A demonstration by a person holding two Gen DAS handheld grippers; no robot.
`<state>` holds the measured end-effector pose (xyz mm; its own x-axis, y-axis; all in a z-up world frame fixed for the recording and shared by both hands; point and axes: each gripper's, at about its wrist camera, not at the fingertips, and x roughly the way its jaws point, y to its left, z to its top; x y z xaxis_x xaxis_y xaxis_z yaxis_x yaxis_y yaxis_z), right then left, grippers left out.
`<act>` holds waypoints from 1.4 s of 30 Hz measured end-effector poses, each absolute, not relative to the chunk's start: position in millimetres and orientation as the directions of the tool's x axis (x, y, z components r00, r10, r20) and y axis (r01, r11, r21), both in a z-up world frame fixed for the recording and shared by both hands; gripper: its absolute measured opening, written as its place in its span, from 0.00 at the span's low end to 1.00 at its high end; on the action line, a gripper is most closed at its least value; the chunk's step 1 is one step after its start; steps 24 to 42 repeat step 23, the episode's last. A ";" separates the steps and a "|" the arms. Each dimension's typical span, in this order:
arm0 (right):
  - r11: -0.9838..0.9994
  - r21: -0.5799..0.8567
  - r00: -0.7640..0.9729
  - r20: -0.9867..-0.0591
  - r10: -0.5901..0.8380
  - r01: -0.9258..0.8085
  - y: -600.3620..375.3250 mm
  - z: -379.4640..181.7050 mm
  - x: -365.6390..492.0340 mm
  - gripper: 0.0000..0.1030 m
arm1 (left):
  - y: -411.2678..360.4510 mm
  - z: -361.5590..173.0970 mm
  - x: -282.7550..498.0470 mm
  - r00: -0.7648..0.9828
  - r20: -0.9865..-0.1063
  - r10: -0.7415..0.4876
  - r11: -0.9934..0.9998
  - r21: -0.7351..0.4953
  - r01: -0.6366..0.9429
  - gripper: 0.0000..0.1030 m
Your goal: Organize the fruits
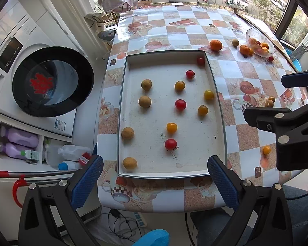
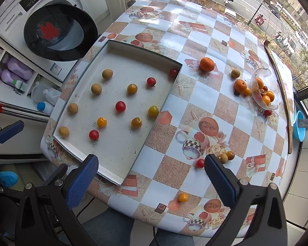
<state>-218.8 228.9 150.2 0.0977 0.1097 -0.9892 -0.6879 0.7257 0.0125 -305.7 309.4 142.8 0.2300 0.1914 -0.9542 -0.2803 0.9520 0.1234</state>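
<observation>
Both grippers hung empty with their blue pads spread wide: the left gripper [image 1: 155,176] over the near rim of the white tray [image 1: 219,110], the right gripper [image 2: 152,176] over the tablecloth just right of it. Sorting looked partly done, with brown, red and yellow fruits lying in loose columns ahead of the left gripper. Loose pieces waited on the table: a red cherry tomato [image 2: 200,163] just inside the right pad, a yellow one [image 2: 183,197] below it. Next, probably, the right gripper needed to close on one. Room was open, but the table edge [image 2: 195,231] was close, so small fruit might roll off.
</observation>
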 end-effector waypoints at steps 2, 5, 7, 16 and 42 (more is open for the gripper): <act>0.724 0.012 0.097 -0.989 0.109 -0.690 229.4 150.2 -218.7 1.00 | 309.9 142.8 -305.8 0.229 -0.955 0.189 0.952 0.121 -0.282 0.99; 0.720 0.012 0.097 -0.989 0.111 -0.694 230.3 150.5 -218.4 1.00 | 310.3 142.8 -305.5 0.229 -0.955 0.189 0.952 0.121 -0.281 0.99; 0.720 0.012 0.097 -0.989 0.111 -0.694 230.7 150.4 -218.7 1.00 | 309.7 142.1 -305.1 0.228 -0.956 0.186 0.952 0.118 -0.282 0.99; 0.721 0.018 0.092 -0.989 0.113 -0.692 231.4 149.5 -220.1 1.00 | 305.3 138.5 -303.9 0.219 -0.960 0.172 0.955 0.108 -0.277 0.99; 0.721 0.020 0.090 -0.989 0.114 -0.693 230.5 148.7 -220.0 1.00 | 305.2 141.6 -305.7 0.241 -0.954 0.176 0.952 0.103 -0.287 0.99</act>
